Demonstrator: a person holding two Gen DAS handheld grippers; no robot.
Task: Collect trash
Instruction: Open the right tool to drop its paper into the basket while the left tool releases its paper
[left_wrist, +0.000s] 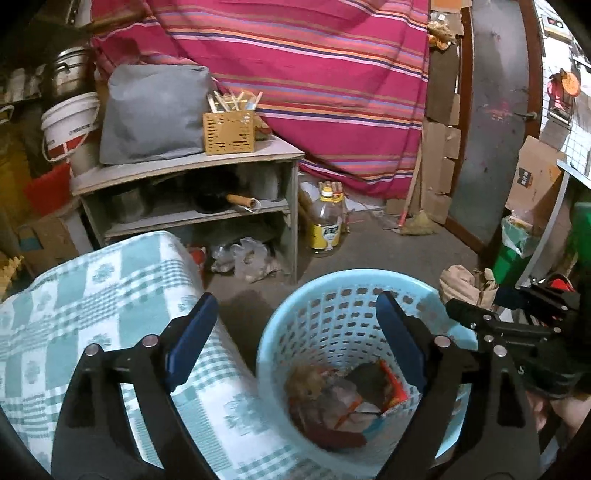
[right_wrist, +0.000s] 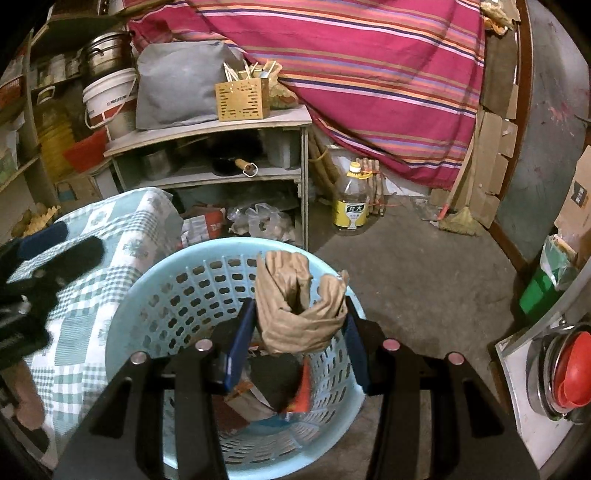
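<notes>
Presently, crumpled brown paper (right_wrist: 301, 306) is held clamped by the right gripper (right_wrist: 301, 325) over the blue perforated wastebasket's (right_wrist: 166, 295) twelve-o'clock rim, release judged next; left gripper (left_wrist: 295, 332) is spread empty.

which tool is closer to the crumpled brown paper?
Right. The right tool is shut on the brown paper over the blue basket. The left tool hangs open beside it.

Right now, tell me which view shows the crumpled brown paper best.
Right wrist view: the paper sits centre frame, pinched between the right tongs above the basket. In the left wrist view the paper is small near the right edge, partly hidden by those tongs.
</notes>
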